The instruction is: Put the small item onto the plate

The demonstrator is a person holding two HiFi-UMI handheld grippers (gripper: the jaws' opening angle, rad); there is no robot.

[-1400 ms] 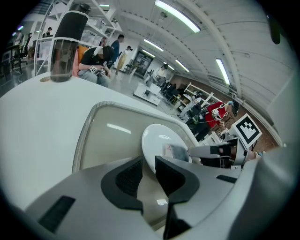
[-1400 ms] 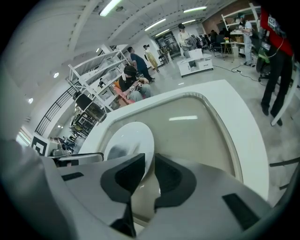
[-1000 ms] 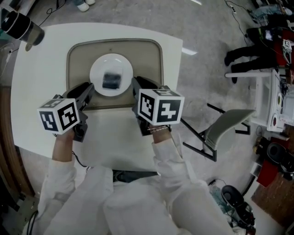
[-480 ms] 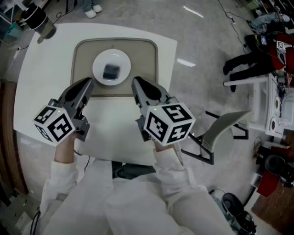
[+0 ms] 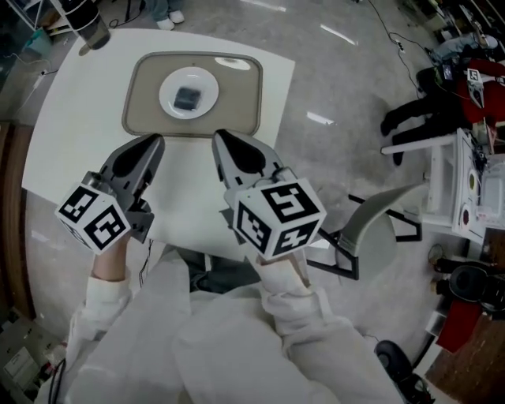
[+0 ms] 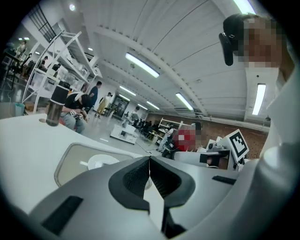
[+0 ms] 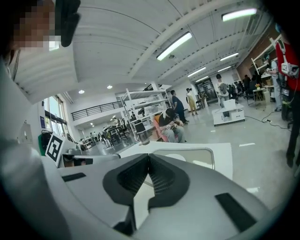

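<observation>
A small dark item [image 5: 187, 98] lies on the white plate [image 5: 207, 84], which sits in a beige tray [image 5: 139, 118] at the far side of the white table [image 5: 71, 126]. Both grippers hover well short of the tray, over the table's near edge. My left gripper [image 5: 158, 141] and my right gripper [image 5: 218, 136] have just been closing with nothing between their jaws, and both are now shut and empty. In the left gripper view the shut tips [image 6: 149, 159] point at the tray [image 6: 65, 159] and plate [image 6: 98, 162]. In the right gripper view the shut tips [image 7: 149, 155] hide most of the plate [image 7: 178, 157].
A dark tumbler [image 5: 88, 24] stands on the table's far left corner, also seen in the left gripper view [image 6: 56, 105]. A grey chair [image 5: 371, 225] stands on the floor to the right. People and shelving fill the room beyond.
Both grippers have lifted and drawn back from the tray toward the person. Their jaws, which were apart, have closed on nothing. The item stays on the plate.
</observation>
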